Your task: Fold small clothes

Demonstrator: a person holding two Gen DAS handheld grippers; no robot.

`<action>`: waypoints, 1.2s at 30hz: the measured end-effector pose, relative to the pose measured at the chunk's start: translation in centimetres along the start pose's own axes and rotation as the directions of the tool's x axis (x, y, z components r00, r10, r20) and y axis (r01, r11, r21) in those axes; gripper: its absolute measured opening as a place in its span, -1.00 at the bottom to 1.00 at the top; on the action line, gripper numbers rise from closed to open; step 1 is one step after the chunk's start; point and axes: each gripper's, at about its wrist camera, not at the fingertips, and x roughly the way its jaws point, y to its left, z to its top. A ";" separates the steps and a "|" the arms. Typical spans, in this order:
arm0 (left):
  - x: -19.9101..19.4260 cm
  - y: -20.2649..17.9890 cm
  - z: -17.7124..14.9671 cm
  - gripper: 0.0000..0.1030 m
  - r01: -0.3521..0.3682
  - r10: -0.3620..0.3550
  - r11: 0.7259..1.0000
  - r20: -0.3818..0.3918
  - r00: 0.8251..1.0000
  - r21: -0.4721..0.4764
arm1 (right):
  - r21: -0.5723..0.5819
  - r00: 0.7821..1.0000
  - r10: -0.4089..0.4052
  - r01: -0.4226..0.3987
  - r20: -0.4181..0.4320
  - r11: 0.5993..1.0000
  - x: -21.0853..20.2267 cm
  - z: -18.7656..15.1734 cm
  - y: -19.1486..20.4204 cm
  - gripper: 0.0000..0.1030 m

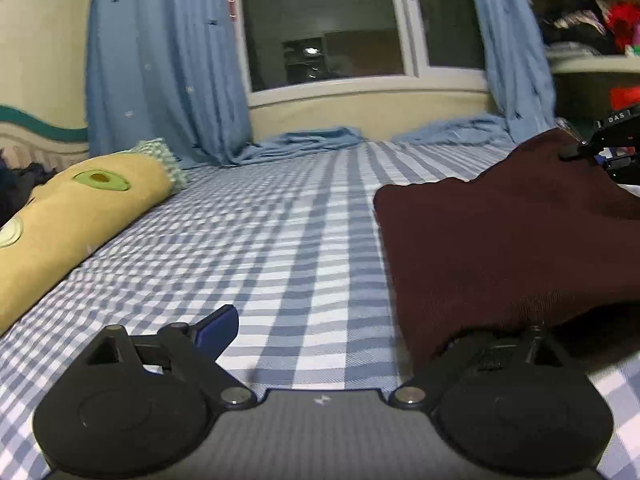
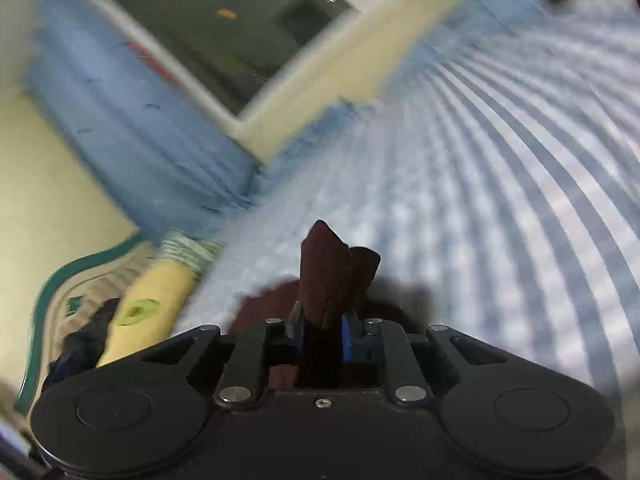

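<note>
A dark maroon garment lies on the blue-checked bed sheet at the right of the left wrist view. My left gripper stands wide open at the garment's near edge. Its left finger with the blue pad rests over bare sheet, and cloth covers the tip of the right finger. At the far right my right gripper holds the garment's far corner lifted. In the blurred right wrist view that gripper is shut on a bunched fold of the maroon garment, which sticks up between the pads.
A long yellow avocado pillow lies along the bed's left side. Blue curtains hang at the window, and their ends pool on the sheet at the far edge. Shelves with clothes stand at the right.
</note>
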 end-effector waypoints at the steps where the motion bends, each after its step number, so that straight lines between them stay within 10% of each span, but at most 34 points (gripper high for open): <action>1: 0.2 0.2 0.0 0.87 -0.004 0.003 1.000 -0.027 1.000 -0.018 | -0.013 1.000 0.012 -0.011 0.024 1.000 0.3 0.4 0.4 -0.66; 6: 2.1 0.9 -0.3 0.90 0.019 -0.031 0.997 -0.179 0.983 -0.072 | 0.135 0.978 -0.126 0.149 -0.165 0.980 4.3 -0.1 -4.0 -0.63; 10: 2.7 1.2 -0.1 0.94 0.053 -0.055 0.998 -0.215 0.975 -0.016 | 0.332 0.992 -0.024 0.063 -0.121 0.941 2.9 -1.5 -6.9 -0.48; 13: 2.2 1.5 0.1 0.96 0.094 -0.084 0.995 -0.229 0.970 0.034 | 0.257 0.989 -0.098 0.123 -0.108 0.959 -0.7 -1.6 -5.6 0.02; 17: 0.5 1.4 -0.5 0.96 0.108 -0.088 0.990 -0.199 0.976 0.089 | 0.020 0.972 -0.219 0.221 -0.080 0.975 -6.7 -2.3 -0.6 0.02; 24: -3.2 1.6 -1.8 0.99 0.142 -0.120 0.986 -0.221 0.968 0.084 | -0.067 0.991 0.097 -0.103 -0.094 0.992 -10.3 -7.9 8.8 0.01; 27: -4.7 1.9 -1.6 0.99 0.155 -0.136 0.984 -0.196 0.971 0.085 | -0.080 0.992 0.044 -0.053 -0.115 0.995 -8.4 -10.7 9.3 -0.01; 30: -5.8 2.8 -0.2 0.99 0.153 -0.141 0.985 -0.139 0.980 0.084 | -0.071 0.987 -0.143 0.137 -0.077 0.988 -8.4 -12.8 6.7 -0.84; 32: -5.8 3.4 1.0 0.99 0.150 -0.142 0.986 -0.101 0.985 0.074 | 0.003 0.989 -0.137 0.137 -0.058 0.991 -10.0 -13.3 5.3 -1.00; 36: -3.8 3.0 3.9 0.99 0.189 -0.187 0.982 -0.057 0.981 0.028 | 0.001 0.992 -0.114 0.115 0.046 0.993 -13.1 -11.4 6.7 -0.07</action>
